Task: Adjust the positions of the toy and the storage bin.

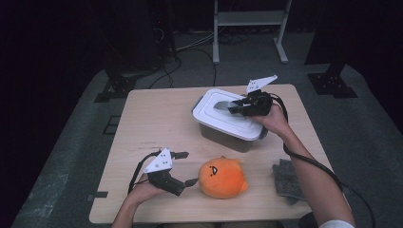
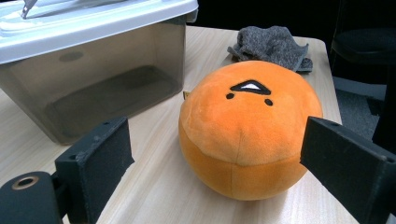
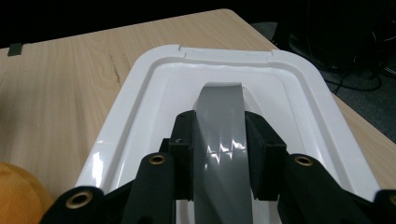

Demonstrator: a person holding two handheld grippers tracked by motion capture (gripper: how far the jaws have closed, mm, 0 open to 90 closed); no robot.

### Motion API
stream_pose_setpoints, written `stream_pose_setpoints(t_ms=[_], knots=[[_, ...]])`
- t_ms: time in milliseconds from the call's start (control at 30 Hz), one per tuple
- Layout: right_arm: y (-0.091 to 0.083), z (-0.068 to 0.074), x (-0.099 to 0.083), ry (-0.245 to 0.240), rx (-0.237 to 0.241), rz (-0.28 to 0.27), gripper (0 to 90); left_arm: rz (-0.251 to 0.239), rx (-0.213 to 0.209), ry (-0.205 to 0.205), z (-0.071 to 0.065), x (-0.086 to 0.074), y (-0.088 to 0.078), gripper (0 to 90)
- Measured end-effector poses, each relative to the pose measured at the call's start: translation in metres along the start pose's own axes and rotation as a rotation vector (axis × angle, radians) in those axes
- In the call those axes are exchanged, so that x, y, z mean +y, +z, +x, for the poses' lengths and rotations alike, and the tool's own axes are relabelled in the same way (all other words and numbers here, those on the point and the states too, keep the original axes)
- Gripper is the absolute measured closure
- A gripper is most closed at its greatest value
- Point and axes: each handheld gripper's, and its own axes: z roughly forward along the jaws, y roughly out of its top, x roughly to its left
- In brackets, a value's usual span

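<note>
here the right gripper point(image 3: 219, 154) is clamping the one grey handle point(image 3: 219, 140) of the single white lid point(image 3: 140, 98), lying directly between its jaws.

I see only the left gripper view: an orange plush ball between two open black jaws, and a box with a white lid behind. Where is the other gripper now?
Observer: The right gripper is on top of the white lid, its jaws closed on the grey handle in the lid's middle.
Operator: Is the lid already lifted?
Observer: In the high view it looks seated on the box, though I cannot be sure.
Operator: Does my gripper touch the plush?
Observer: From above, the left gripper sits open beside the orange plush; one fingertip is very near it, and contact is unclear.
</note>
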Motion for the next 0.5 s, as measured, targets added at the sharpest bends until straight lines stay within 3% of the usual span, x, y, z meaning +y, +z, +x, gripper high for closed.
stream_pose_setpoints(t_ms=[500], knots=[[-0.0014, 0.0005, 0.0043, 0.000, -0.005, -0.002, 66.5, -0.004, -0.001, -0.003, -0.0003, 0.0001, 0.0000, 7.8]])
